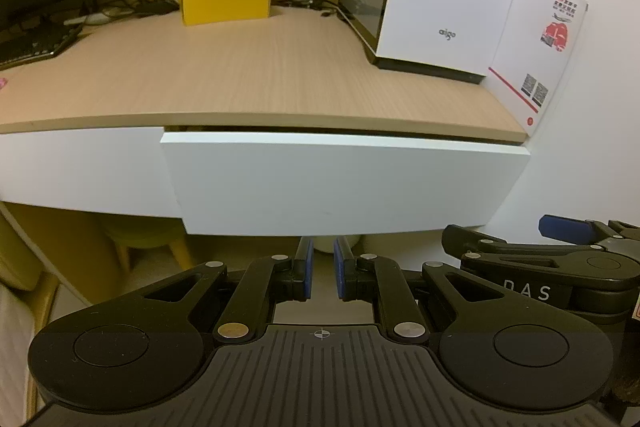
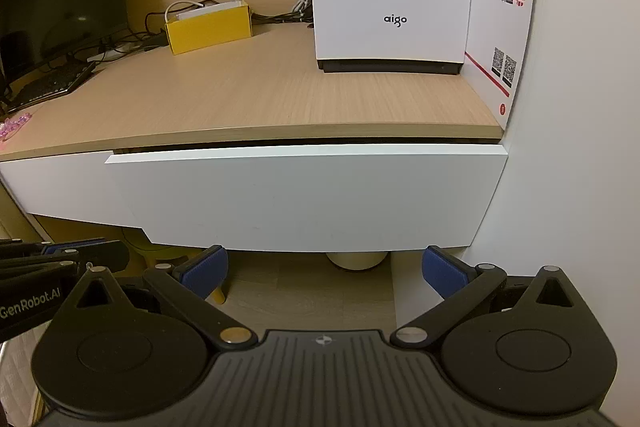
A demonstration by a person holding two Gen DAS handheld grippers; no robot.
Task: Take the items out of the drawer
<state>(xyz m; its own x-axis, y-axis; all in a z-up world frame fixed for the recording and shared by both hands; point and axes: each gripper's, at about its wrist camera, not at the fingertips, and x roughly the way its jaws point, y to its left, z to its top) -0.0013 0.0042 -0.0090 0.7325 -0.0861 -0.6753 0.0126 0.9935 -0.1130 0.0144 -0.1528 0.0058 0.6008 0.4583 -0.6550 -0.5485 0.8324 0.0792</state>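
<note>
Two handheld grippers hang side by side, both tipped forward and downward. The left gripper (image 1: 321, 269) has its blue-padded fingers (image 1: 307, 267) drawn nearly together, a narrow gap between them and nothing in it. The right gripper (image 2: 325, 273) stands with its jaws spread wide and empty, its blue pads (image 2: 204, 269) angled outward.

right gripper (image 2: 325, 273): jaws spread wide, nothing between them
drawer (image 2: 304, 197): white front just ahead of the jaws, slightly ajar
surface (image 2: 256, 99): above the drawer
</note>
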